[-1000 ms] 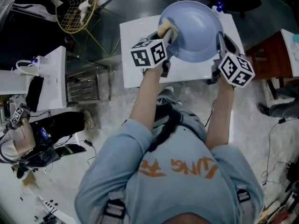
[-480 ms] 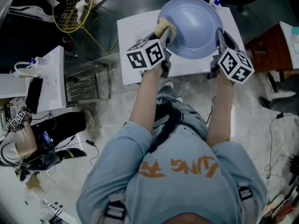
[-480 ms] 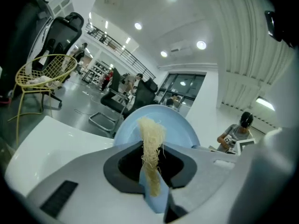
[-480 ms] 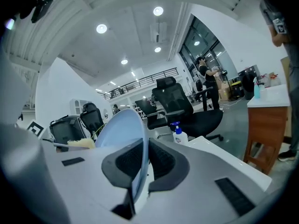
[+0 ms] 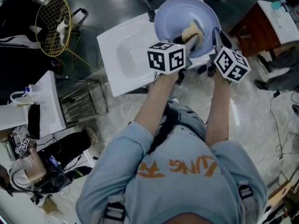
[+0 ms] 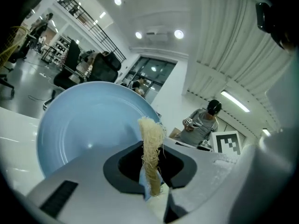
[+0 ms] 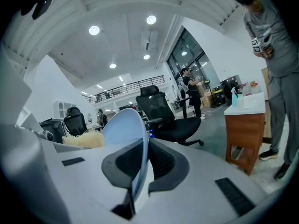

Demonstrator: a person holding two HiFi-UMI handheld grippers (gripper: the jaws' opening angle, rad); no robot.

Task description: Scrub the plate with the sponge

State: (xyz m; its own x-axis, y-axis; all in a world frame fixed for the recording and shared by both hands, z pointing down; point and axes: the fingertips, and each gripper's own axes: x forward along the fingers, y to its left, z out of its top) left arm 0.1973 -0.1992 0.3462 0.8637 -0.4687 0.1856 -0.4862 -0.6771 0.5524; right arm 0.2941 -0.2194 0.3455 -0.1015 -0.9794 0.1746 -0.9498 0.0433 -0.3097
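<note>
A pale blue plate (image 5: 180, 17) is held tilted above the white sink basin (image 5: 126, 55). My right gripper (image 5: 216, 37) is shut on the plate's right rim; in the right gripper view the plate's edge (image 7: 128, 129) runs between the dark pads. My left gripper (image 5: 190, 40) is shut on a yellow fibrous sponge (image 5: 192, 31), which presses on the plate's inner face right of centre. In the left gripper view the sponge (image 6: 150, 143) stands upright between the jaws, with the plate's hollow (image 6: 88, 122) just behind. The sponge (image 7: 85, 139) also shows beside the plate in the right gripper view.
A yellow wire basket (image 5: 52, 17) stands on the floor at far left. A wooden table (image 5: 254, 22) with bottles is at the right. A person (image 6: 202, 124) sits behind the plate, another person (image 7: 273, 55) stands at the right, and a black office chair (image 7: 163, 111) is nearby.
My left gripper has carried the sponge from the plate's left rim across to its right side. The right gripper has kept its grip on the rim. The head view has shifted.
</note>
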